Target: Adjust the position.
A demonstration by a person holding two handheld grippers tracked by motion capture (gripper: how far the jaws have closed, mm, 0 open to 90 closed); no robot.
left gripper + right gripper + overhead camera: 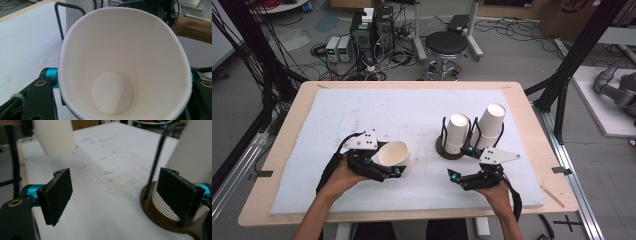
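Gripped sideways by the left gripper (398,172), the paper cup (394,155) mouths toward the cup holder (450,148), beside which the right gripper (461,163) gapes empty.

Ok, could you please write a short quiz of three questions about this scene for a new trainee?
1. True or false: the left tongs are shut on a white paper cup.
2. What is between the pads of the right tongs?
A. a cup
B. nothing
C. a cable
3. In the high view, how many stacks of white paper cups stand in the round brown holder with black wire posts?

Key:
1. True; the cup lies tilted in their grip, mouth towards the camera.
2. B; the tongs are open above the white foam mat.
3. Two stacks: left stack, right stack.
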